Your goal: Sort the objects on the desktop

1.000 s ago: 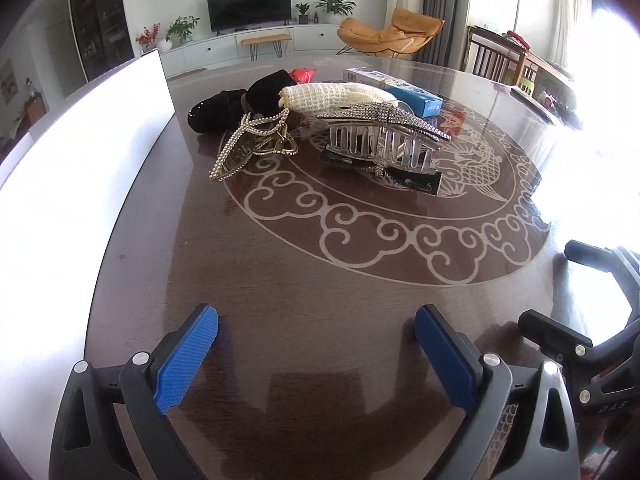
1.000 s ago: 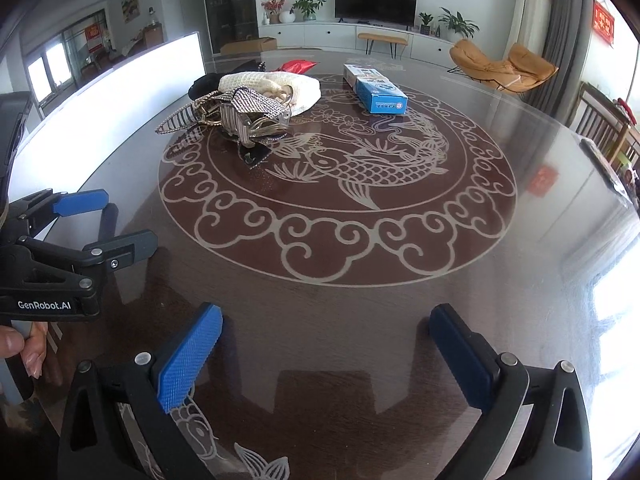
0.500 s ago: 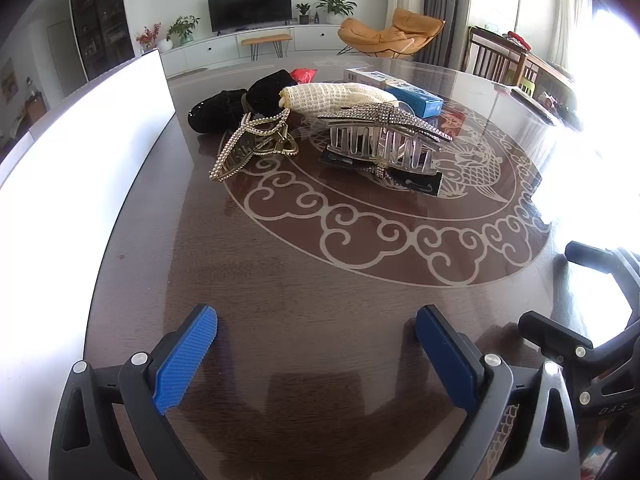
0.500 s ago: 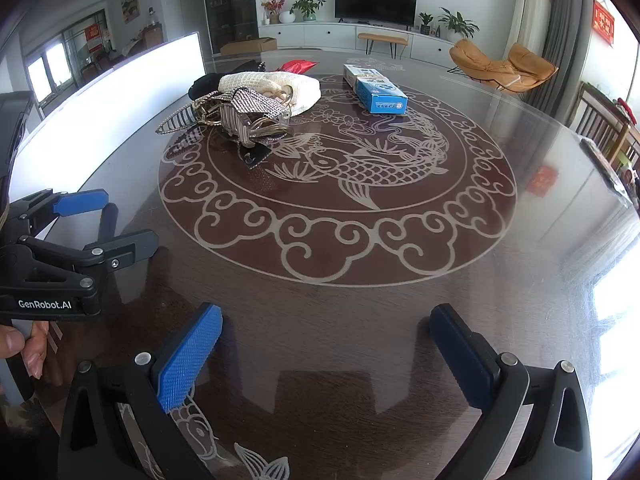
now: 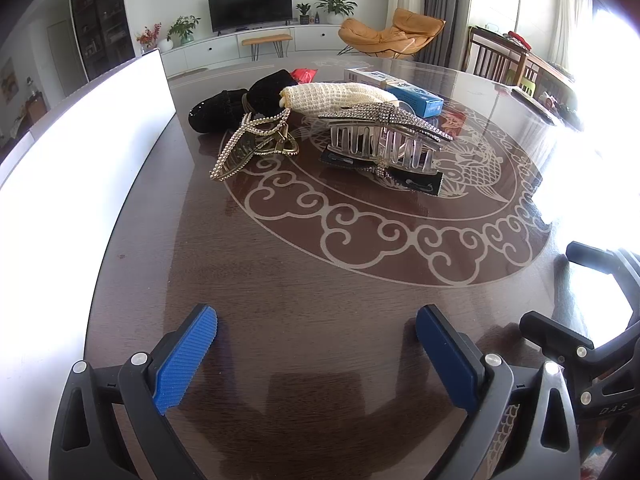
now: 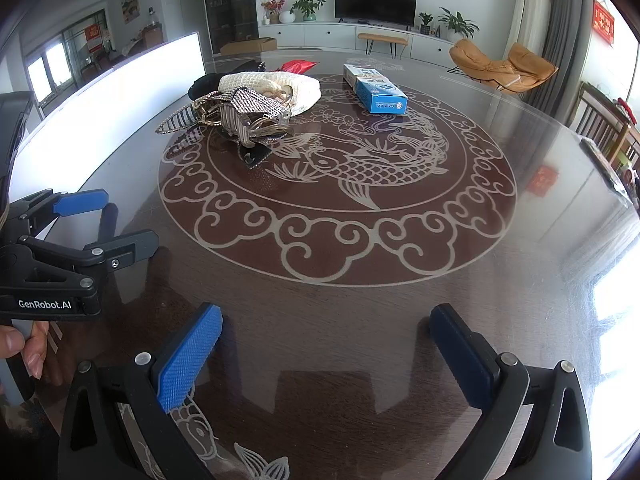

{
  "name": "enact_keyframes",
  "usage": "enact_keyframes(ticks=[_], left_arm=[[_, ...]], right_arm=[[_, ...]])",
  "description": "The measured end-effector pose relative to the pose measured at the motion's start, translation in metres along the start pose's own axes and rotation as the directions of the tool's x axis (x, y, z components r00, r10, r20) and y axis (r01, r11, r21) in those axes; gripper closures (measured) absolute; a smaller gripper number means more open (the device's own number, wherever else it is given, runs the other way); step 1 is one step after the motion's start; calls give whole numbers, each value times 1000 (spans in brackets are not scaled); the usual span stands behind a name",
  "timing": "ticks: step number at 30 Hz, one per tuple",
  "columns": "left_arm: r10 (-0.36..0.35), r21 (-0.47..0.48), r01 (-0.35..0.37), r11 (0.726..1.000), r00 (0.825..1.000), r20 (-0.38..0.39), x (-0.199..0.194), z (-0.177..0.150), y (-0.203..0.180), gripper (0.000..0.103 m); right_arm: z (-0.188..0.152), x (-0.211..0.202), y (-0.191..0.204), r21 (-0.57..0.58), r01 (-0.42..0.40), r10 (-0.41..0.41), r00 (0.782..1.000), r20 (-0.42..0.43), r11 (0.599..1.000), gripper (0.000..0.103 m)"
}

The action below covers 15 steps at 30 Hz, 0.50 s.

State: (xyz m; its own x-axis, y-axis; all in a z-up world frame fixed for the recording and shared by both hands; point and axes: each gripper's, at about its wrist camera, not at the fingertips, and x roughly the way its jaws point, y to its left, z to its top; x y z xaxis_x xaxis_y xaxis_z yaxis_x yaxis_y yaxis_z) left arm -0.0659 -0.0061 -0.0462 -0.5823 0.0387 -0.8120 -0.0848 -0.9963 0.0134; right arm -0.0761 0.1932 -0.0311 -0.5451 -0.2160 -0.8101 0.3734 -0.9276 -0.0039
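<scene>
A pile of small objects lies at the far side of the round dark table [image 5: 304, 280]. It holds a clear rhinestone hair claw [image 5: 384, 136], a gold rhinestone hair claw [image 5: 256, 144], a flat black clip [image 5: 416, 182], a cream knitted pouch [image 5: 336, 98], a black sequined item [image 5: 224, 110], a red item [image 5: 303, 75] and a blue box [image 5: 416, 98]. My left gripper [image 5: 316, 348] is open near the table's front, with nothing between its blue pads. My right gripper [image 6: 324, 348] is open too, well short of the pile [image 6: 248, 112] and the blue box [image 6: 380, 94].
A bright white panel [image 5: 80, 152] runs along the table's left edge. The table carries a fish-and-cloud inlay [image 6: 360, 168]. A hand [image 6: 24, 344] holds the left gripper's handle. Wooden chairs [image 6: 600, 128] stand at the right; a TV and an orange lounge chair are behind.
</scene>
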Motion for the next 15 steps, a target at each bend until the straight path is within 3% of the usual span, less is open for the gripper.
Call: enact_keyframes(ticks=[15], left_arm=[[6, -5, -6, 1000, 1000, 0, 0, 0, 1, 0]], right_arm=[[-3, -1, -1, 9, 7, -7, 1000, 9, 1000, 0]])
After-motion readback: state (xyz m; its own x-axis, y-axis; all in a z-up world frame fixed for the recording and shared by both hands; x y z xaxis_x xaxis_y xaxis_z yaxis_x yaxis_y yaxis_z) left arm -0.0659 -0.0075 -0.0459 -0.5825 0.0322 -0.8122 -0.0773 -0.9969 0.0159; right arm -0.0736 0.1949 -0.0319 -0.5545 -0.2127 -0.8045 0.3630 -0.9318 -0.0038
